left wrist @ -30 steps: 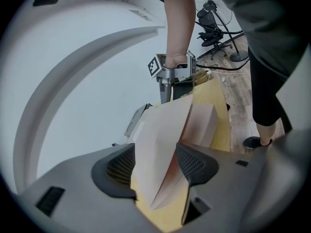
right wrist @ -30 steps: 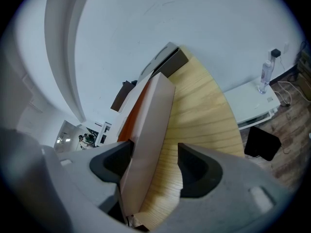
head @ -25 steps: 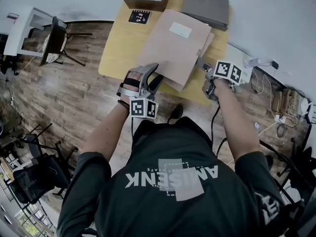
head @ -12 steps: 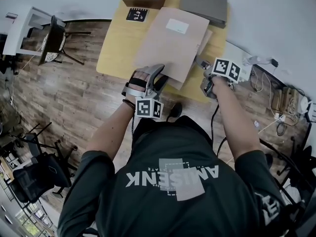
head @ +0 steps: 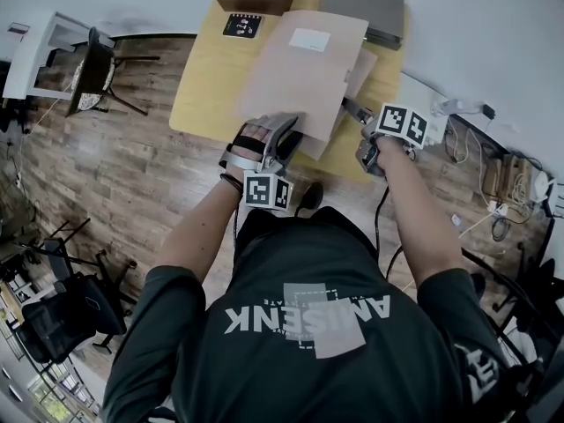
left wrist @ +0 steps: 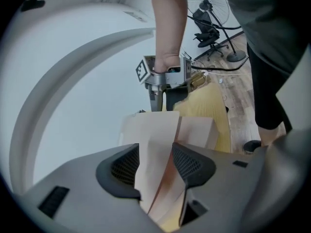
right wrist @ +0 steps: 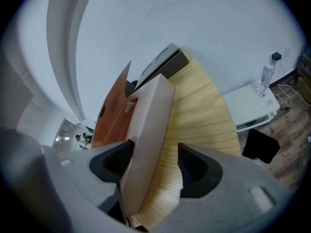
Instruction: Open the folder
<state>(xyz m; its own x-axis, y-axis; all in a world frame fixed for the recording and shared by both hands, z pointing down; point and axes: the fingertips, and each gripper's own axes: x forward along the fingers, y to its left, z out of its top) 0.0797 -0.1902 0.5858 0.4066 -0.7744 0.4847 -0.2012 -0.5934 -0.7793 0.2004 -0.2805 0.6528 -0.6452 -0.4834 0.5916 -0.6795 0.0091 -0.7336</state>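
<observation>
Folder lies on the yellow wood table, straight ahead of the person. Its long axis runs away from them, tilted a bit right. Both grippers are at it, neither nearer. Left gripper is at the near-left corner, right gripper at the right long edge.

Left jaws have just been closing, with the cover between them, but they are not clamped yet: there is a gap at 1 pad. Right jaws stand apart; a folder leaf runs between them and leans on 1 pad only.

Likely next: the left pinches, then swings the cover up and over, so the grip must stay on the top leaf alone.

Writing: 1 white label on the cover, too small to read. The black marker card is unreadable. The shirt print is upside-down and not safely legible.
</observation>
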